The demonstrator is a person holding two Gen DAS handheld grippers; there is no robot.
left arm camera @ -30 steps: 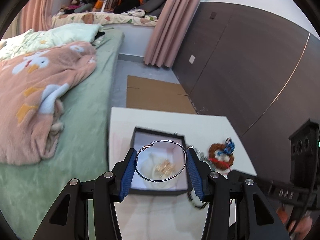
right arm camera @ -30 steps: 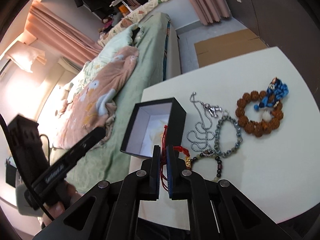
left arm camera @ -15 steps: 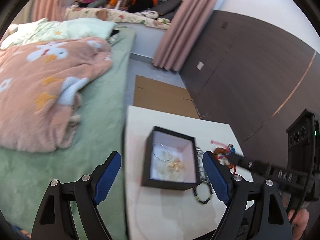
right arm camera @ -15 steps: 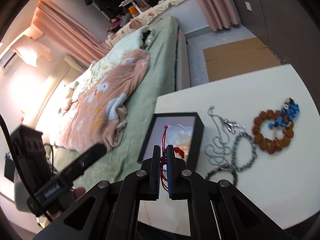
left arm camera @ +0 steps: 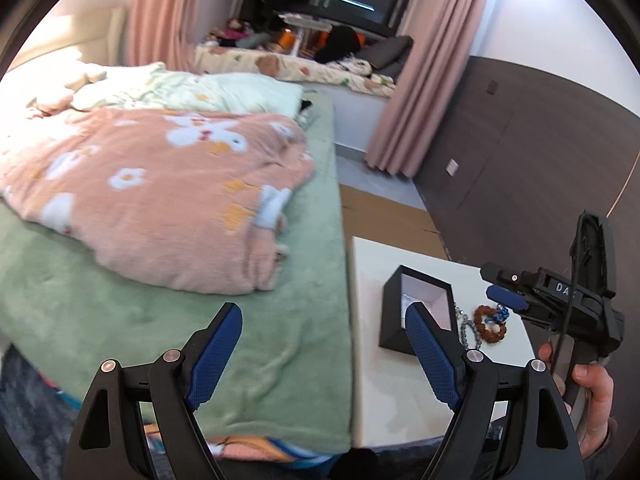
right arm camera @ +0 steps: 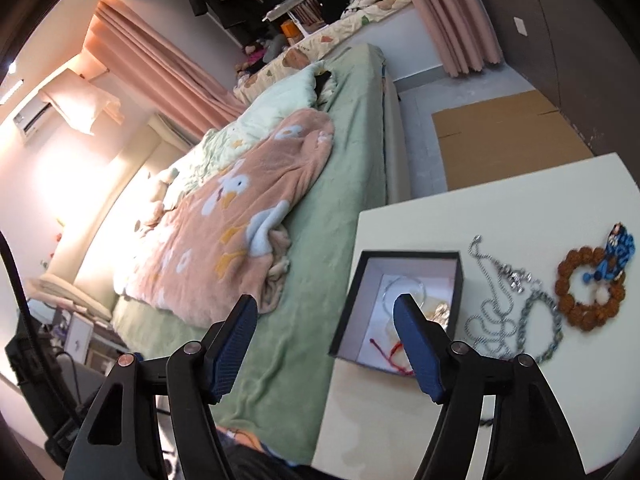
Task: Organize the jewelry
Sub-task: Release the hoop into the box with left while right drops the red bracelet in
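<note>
A: Table (right arm camera: 500, 200), then box (right arm camera: 458, 280) at its bed-side edge — hoop and red cord inside.

B: Both grippers (left arm camera: 324, 354) (right arm camera: 326, 344) spread wide, empty. Chain (right arm camera: 490, 312) beside the box — light, slinky; pinch a bunched loop.

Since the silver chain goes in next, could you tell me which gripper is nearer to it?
Right. The right gripper hangs open by the box, with the silver chain just beyond its right finger. The left gripper is open, mostly over the bed.
</note>
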